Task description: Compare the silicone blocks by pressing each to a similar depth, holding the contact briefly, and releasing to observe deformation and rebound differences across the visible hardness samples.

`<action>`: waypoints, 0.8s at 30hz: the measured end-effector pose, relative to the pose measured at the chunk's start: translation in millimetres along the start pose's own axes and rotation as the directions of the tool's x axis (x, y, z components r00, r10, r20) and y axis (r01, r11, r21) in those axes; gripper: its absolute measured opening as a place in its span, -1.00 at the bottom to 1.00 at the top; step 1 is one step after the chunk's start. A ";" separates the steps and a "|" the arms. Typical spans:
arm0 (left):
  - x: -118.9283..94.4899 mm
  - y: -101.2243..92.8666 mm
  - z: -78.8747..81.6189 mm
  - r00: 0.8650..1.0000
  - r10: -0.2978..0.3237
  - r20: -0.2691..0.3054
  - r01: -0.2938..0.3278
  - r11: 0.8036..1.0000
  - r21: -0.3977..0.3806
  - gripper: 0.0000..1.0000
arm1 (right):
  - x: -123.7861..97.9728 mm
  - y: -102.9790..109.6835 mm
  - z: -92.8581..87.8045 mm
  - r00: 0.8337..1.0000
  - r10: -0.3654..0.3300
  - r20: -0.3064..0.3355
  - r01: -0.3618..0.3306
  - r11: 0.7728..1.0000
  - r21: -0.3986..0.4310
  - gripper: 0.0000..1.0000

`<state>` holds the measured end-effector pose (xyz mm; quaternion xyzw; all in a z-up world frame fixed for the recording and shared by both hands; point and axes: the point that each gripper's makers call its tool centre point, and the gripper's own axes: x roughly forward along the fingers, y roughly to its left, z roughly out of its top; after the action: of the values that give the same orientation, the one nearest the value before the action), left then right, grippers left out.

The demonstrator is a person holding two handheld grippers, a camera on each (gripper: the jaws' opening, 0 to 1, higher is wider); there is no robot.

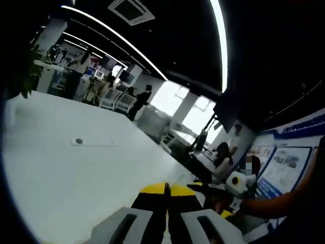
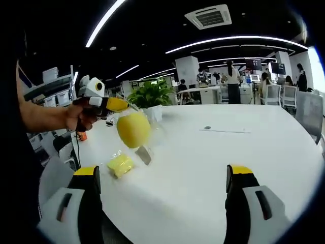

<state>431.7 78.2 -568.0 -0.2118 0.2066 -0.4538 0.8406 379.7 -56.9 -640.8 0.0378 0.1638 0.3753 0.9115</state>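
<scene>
left hand-held gripper [image 2: 114, 104] pinches yellow block [image 2: 133, 129] aloft; right hand-held gripper [image 2: 165, 178] spread.

Left gripper [image 1: 166, 195] fingers pressed together above white table [image 1: 76, 173], seated people [image 1: 223, 155] beyond, bright windows [image 1: 175, 99]

Office interior lit by long ceiling light strips [image 1: 114, 31], curved by fisheye bend toward 12 o'clock in both views. Bright windows [image 1: 175, 99] blow out near centre of left gripper view; ceiling around stays dark. White table [image 2: 213, 152] evenly bright, mild glare, soft shadow beside yellow block [image 2: 121, 164]. Raised yellow block [image 2: 133, 129] slightly blurred. Background figures soft, small. Strong stretch at edges; near jaws out of focus at 6 o'clock.
</scene>
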 end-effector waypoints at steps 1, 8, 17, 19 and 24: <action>-0.6 -0.7 0.8 1.000 -0.001 0.001 0.001 1.000 0.000 -1.00 | -0.2 0.3 1.3 1.000 0.002 0.008 -0.002 1.000 -0.006 0.93; -2.3 -5.9 6.6 1.000 -0.011 0.001 0.011 1.000 0.011 -1.00 | -0.2 -1.5 4.5 1.000 0.010 0.023 -0.009 1.000 -0.024 0.93; -9.7 -27.8 28.3 1.000 -0.010 0.018 0.010 1.000 -0.004 -1.00 | 3.2 6.3 21.7 0.994 0.079 0.073 -0.075 0.996 -0.057 0.93; -10.8 -35.2 33.9 0.999 -0.022 0.026 0.022 1.000 0.010 -1.00 | 3.7 6.0 23.8 0.993 0.086 0.074 -0.082 0.995 -0.058 0.93; -12.4 -47.7 40.9 0.997 -0.065 0.030 0.064 0.998 0.010 -1.00 | 6.6 7.8 32.5 0.991 0.100 0.087 -0.094 0.993 -0.073 0.93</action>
<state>415.3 71.8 -506.4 -0.2215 0.1847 -0.4783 0.8295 389.6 -45.0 -610.4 0.0314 0.1072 0.4224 0.8995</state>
